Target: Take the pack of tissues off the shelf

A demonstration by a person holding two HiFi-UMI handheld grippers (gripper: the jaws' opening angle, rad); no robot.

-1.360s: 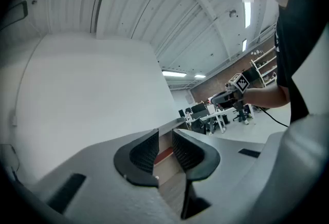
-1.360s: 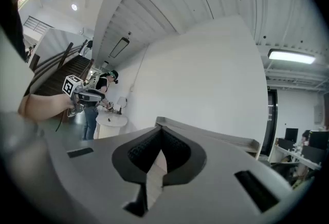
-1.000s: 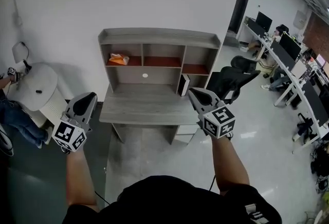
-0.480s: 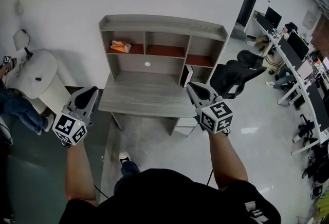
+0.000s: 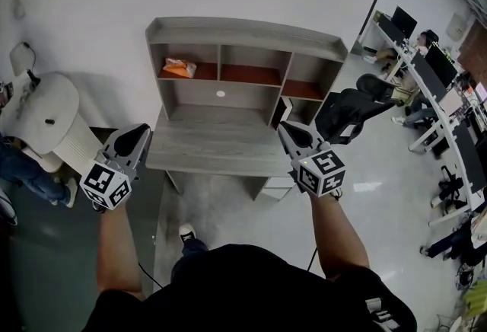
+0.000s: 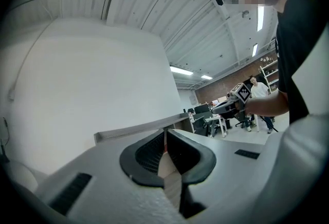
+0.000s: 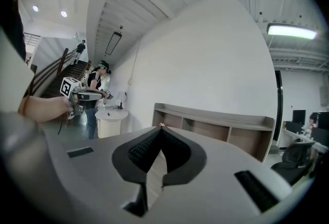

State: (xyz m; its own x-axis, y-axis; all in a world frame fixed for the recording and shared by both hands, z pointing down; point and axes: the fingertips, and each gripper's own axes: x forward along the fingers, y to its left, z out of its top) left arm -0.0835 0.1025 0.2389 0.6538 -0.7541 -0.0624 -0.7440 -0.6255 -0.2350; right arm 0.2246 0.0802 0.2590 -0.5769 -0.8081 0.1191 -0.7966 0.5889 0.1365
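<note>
Pack of tissues (image 5: 178, 68), orange, lies in the left compartment of the grey shelf (image 5: 243, 27) above the counter (image 5: 217, 151). Left gripper (image 5: 140, 130) and right gripper (image 5: 284, 129) hover at the counter's front corners, well apart from the pack. Both are clenched on nothing.

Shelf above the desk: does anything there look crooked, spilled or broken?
Nothing looks spilled or broken. The orange pack of tissues lies in the left compartment of the shelf, at a slight angle to the front edge rather than squared up.
</note>
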